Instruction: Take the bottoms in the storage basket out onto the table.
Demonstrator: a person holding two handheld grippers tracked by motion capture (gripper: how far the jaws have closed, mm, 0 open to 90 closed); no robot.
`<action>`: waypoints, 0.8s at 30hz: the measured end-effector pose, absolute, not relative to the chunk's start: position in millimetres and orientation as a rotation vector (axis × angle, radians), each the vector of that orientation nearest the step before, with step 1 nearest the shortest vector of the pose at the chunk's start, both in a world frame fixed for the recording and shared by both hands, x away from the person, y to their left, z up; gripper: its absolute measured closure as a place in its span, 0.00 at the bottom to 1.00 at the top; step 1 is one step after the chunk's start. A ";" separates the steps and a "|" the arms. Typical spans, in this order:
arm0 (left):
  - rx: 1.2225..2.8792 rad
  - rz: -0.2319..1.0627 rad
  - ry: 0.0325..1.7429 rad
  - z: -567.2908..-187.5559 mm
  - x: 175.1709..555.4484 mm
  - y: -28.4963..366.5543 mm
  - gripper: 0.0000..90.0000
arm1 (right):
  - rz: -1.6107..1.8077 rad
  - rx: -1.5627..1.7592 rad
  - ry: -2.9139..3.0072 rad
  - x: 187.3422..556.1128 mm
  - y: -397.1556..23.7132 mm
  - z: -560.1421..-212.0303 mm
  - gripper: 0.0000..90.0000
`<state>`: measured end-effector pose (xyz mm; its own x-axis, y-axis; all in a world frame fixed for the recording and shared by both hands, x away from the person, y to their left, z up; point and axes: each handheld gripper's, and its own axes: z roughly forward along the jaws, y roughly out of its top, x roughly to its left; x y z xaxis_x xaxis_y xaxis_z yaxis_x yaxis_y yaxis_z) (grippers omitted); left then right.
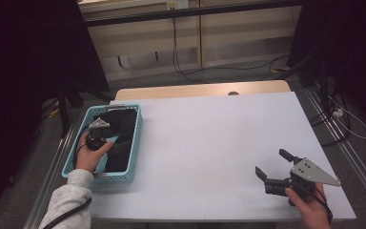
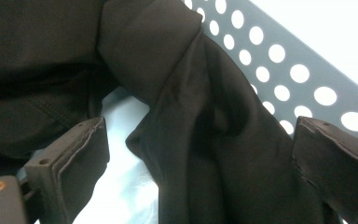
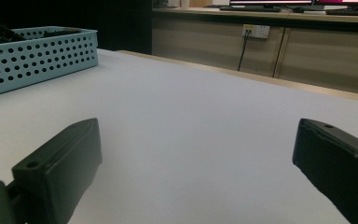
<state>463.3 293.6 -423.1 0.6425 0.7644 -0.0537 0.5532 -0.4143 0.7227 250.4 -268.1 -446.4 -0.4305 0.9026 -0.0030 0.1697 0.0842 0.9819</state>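
Reaching into: the light blue perforated basket point(image 1: 136, 143), which sits on the white table point(image 1: 209, 143) at its left edge; this basket is your landmark for everything below.
Your left gripper point(image 1: 98, 136): lowered inside the basket from above, held in your left hand point(image 1: 91, 153), its grey three-cornered plate on top.
Left jaws: spread wide apart, released, in the left gripper view; a raised fold of the black cloth point(image 2: 200, 140) stands between them, and neither jaw is pressed onto it.
Black cloth: lying bunched in the basket, covering much of its floor; a pale patch of the basket's bottom point(image 2: 116, 182) shows beside the fold, and the holed side wall runs just behind it.
Your right gripper point(image 1: 272, 168): well away from the basket, near the table's front right corner, low over the white surface, held in your right hand point(image 1: 310, 205).
Right jaws: wide open, nothing between them but bare tabletop; they point back across the table toward the basket's side.
Beyond the basket: wooden table edge point(image 1: 200, 89) at the far side, cables on the floor behind it.
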 end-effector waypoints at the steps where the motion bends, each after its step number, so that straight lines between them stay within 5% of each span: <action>1: 2.130 0.373 1.022 -423.4 463.8 293.3 0.05 | 1.398 1.069 1.699 250.4 -268.3 -446.6 0.00; 24: 2.313 0.288 0.977 -439.7 471.5 279.1 0.08 | 1.395 1.065 1.707 250.5 -267.3 -446.9 0.00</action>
<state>471.5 279.1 -439.7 0.7048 0.7086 -0.0330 0.5771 -0.5457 0.6075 250.5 -267.3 -446.9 -0.4342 0.9008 -0.0074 0.1722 0.0910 0.9809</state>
